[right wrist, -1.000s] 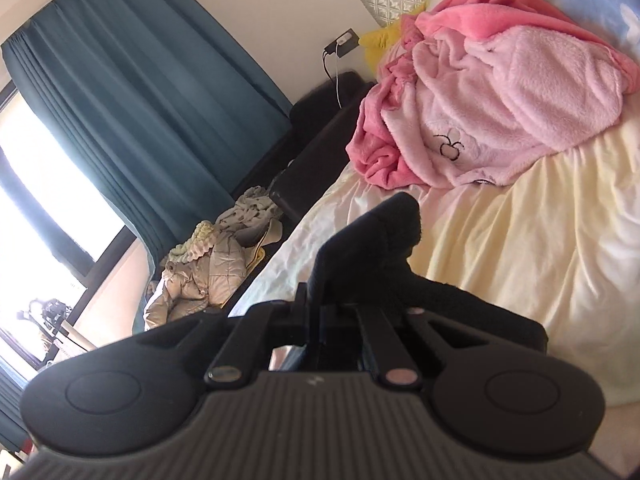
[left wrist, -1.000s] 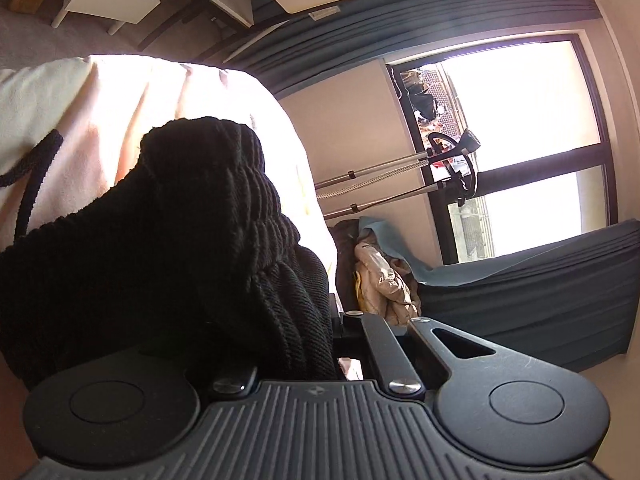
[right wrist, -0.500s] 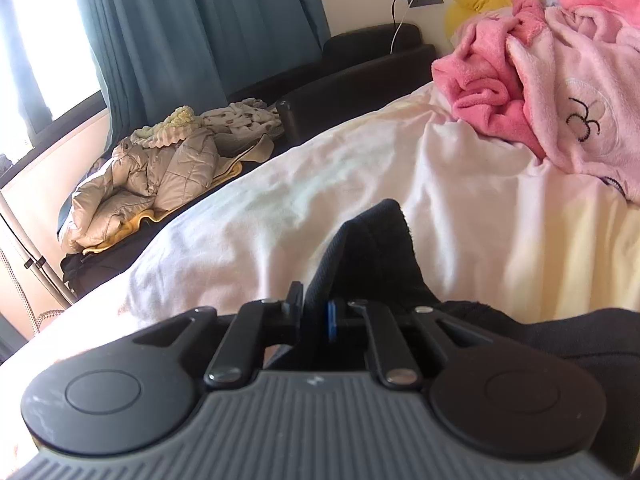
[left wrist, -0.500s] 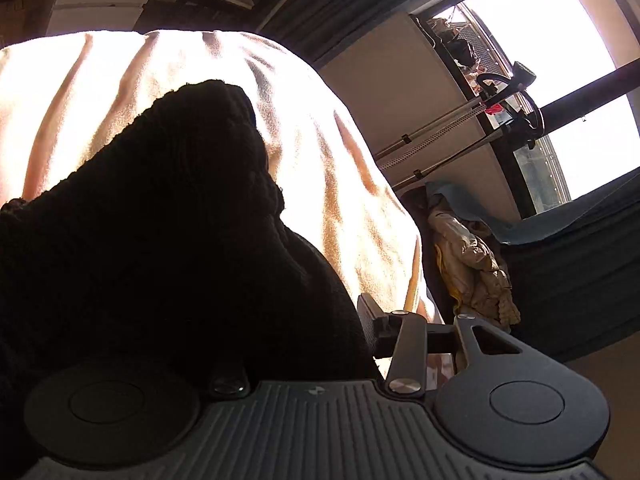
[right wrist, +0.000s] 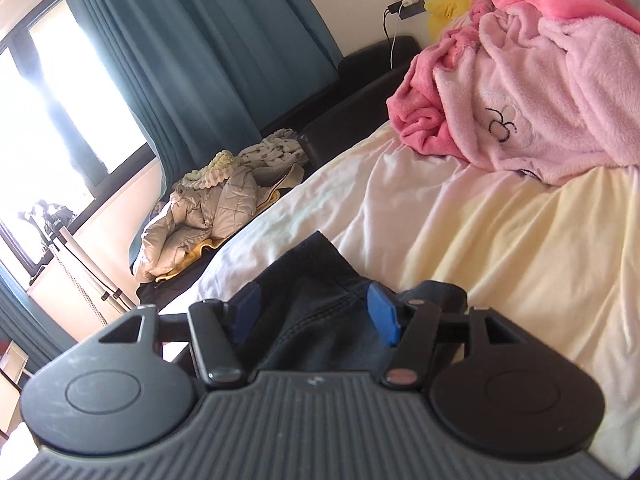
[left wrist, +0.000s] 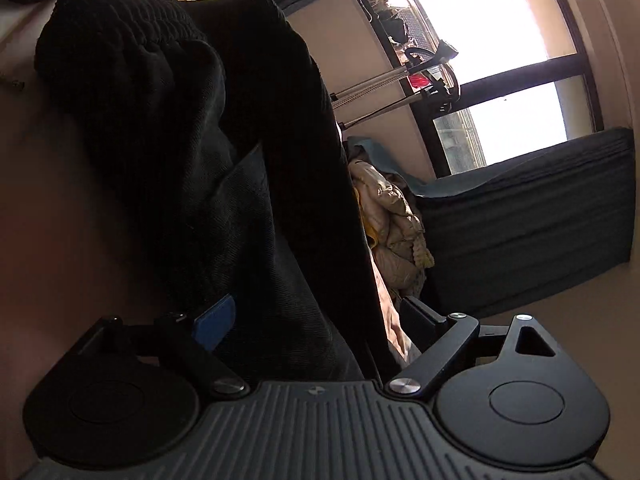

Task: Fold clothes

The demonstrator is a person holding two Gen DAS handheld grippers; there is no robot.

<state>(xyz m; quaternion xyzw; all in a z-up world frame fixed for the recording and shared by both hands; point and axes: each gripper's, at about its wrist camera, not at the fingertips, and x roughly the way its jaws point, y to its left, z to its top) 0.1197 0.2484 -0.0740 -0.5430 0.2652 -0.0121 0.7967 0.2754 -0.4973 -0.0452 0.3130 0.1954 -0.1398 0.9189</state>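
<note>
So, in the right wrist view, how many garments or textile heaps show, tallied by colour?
Dark: 1, the dark garment between the open fingers of the right gripper.
Pink: 1, the pink fleece heap on the bed.
Beige: 1, the beige quilted jacket.
Total: 3

On my left feed the garment (left wrist: 248, 184) reads black, with a ribbed cuff and a finer twill weave lower down; in that shadow it may be very dark navy, I can't say. My right feed shows its cloth (right wrist: 316, 320) as dark blue-black with stitched seams. The gripper pads (right wrist: 382, 312) are bright blue on black bodies. The bed sheet (right wrist: 500, 240) is pale cream-yellow. A fleece (right wrist: 540, 92) is light pink over deeper pink, with a small black embroidered outline. The curtain (right wrist: 208, 48) is teal, and the quilted jacket (right wrist: 208, 212) is beige.
</note>
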